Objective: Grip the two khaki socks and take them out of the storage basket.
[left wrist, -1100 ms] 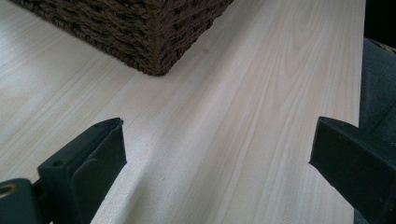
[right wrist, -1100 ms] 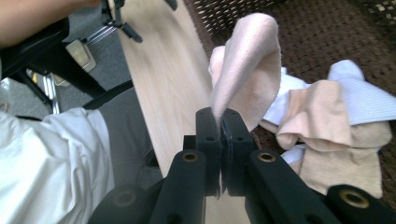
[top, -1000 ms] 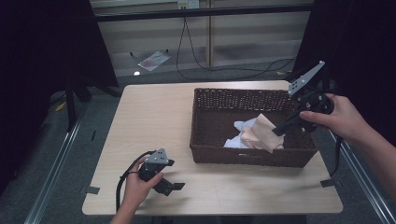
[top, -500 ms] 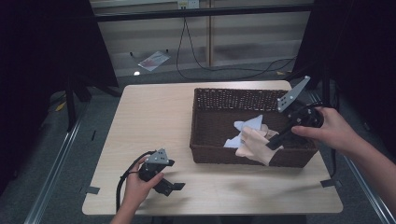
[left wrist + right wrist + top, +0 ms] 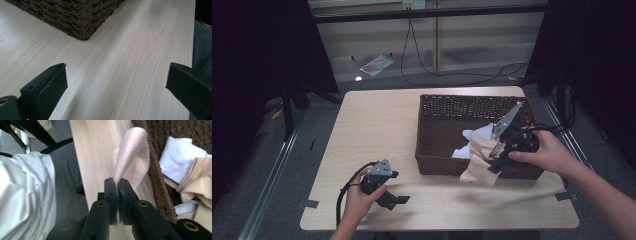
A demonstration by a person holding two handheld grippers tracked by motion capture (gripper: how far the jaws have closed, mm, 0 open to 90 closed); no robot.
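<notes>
- From the high view, a pale wooden table [image 5: 377, 130] stands on a grey floor with dark curtains at the sides and cables trailing behind it. A brown wicker basket [image 5: 447, 107] sits on the table's right half with white and beige cloths inside. My right gripper [image 5: 496, 161] is over the basket's near wall, pinching a peach cloth [image 5: 479, 167] that drapes over that wall. My left gripper [image 5: 396, 199] rests low on the table near its front edge, well apart from the basket.
- In the left gripper view, my jaws stand wide apart with nothing between them, above bare wood; a basket corner [image 5: 85, 22] lies ahead.
- In the right gripper view, my jaws are clamped together on the peach cloth [image 5: 131, 157], which hangs beside the basket rim [image 5: 156, 177]. A white cloth [image 5: 176, 161] and a beige cloth [image 5: 197, 180] lie inside.
</notes>
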